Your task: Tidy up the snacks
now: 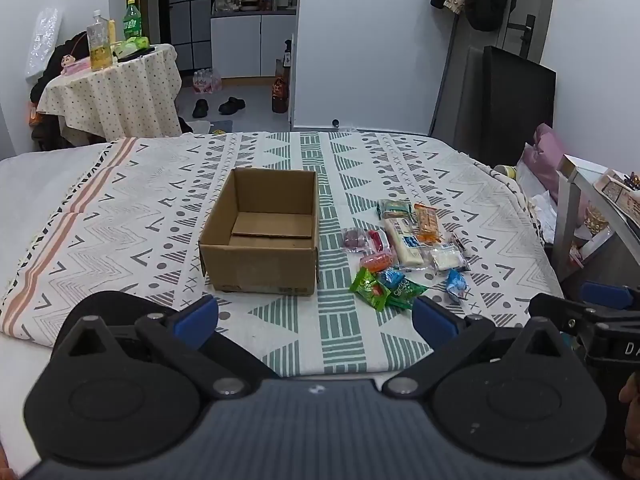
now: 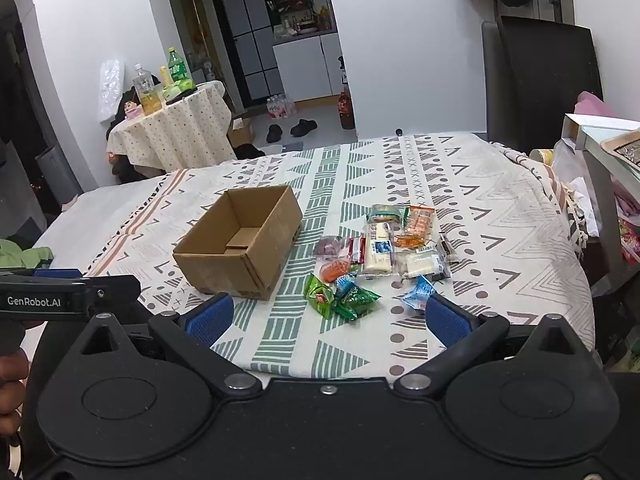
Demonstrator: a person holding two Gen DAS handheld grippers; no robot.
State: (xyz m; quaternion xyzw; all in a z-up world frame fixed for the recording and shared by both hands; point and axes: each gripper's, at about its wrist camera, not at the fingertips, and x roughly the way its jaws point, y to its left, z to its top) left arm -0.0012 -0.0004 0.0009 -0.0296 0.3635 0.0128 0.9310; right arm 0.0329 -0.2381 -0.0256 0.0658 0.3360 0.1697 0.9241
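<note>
Snacks (image 2: 380,256) lie at 3 o'clock of my empty box (image 2: 240,248); both tongs spread, holding nothing: I'd pinch the nearest green packet (image 2: 320,294) first.

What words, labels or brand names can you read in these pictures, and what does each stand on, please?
"GenRobot.AI": on the side of the left gripper, seen in the right wrist view.
"DA", cut off by the frame edge: on the right gripper.
Print on the snack packets, cardboard box sticker and bottles: too small to read.
</note>
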